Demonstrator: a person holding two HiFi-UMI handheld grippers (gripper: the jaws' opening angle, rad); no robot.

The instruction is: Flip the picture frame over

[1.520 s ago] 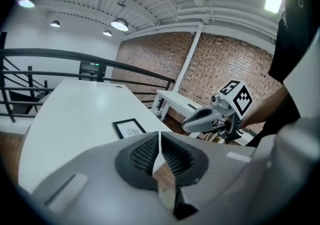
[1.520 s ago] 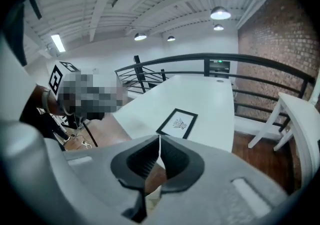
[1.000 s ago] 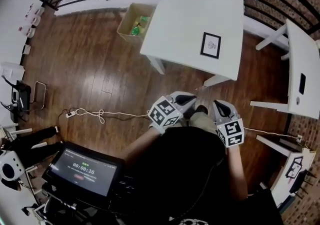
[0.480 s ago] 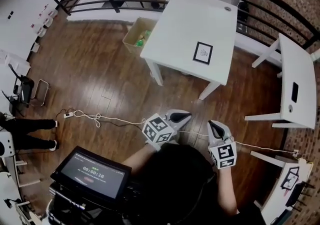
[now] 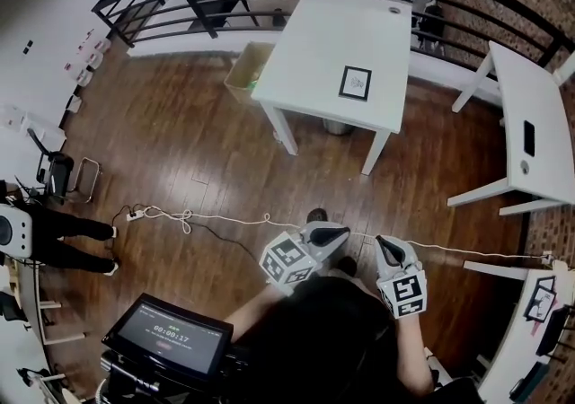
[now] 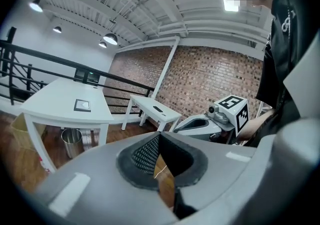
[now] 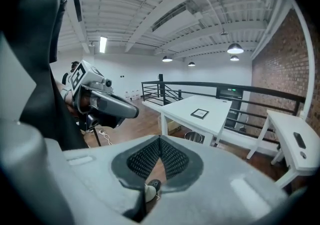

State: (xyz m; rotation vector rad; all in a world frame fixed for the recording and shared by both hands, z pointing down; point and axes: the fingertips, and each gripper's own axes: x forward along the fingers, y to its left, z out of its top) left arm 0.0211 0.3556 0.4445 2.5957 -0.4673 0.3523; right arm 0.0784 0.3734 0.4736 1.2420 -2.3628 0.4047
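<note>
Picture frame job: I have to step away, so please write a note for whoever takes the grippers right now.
Left gripper: shut, empty.
Right gripper: shut, empty.
Both are held over the wooden floor, well short of the white table.
Picture frame: lies flat on that table, picture showing, untouched.
Done: nothing yet.
To do: walk up, grip the frame, flip it over, set it down.

The left tongs (image 5: 347,232) and right tongs (image 5: 382,241) now sit lower in the head view, farther from the counter (image 5: 310,52), with more wooden floor (image 5: 216,151) between. The picture frame (image 5: 356,83) looks smaller. The white cable (image 5: 225,218) now runs just ahead of both tongs, and a metal bin (image 5: 337,127) shows under the counter.
</note>
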